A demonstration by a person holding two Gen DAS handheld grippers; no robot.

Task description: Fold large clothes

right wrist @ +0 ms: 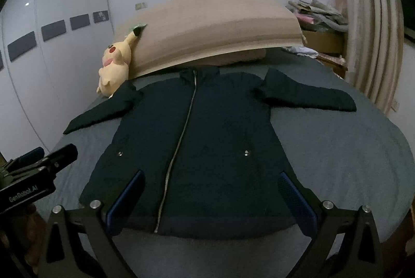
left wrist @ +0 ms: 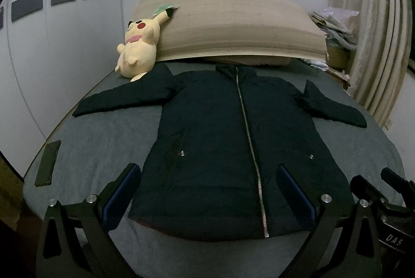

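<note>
A dark navy zip-up jacket [left wrist: 220,143] lies flat, front up, on the grey bed [left wrist: 98,143], both sleeves spread out to the sides, collar toward the headboard. It also shows in the right wrist view [right wrist: 207,148]. My left gripper [left wrist: 208,171] is open and empty, held above the jacket's hem. My right gripper [right wrist: 211,179] is open and empty, also above the hem. The right gripper's body shows at the right edge of the left wrist view [left wrist: 384,195]; the left gripper shows at the left edge of the right wrist view [right wrist: 39,169].
A yellow plush toy [left wrist: 137,49] leans by a long beige pillow [left wrist: 233,26] at the head of the bed. A dark flat object [left wrist: 48,163] lies at the bed's left edge. Clutter [left wrist: 334,26] and curtains [left wrist: 376,44] stand at the right. White wardrobe doors [left wrist: 64,44] line the left.
</note>
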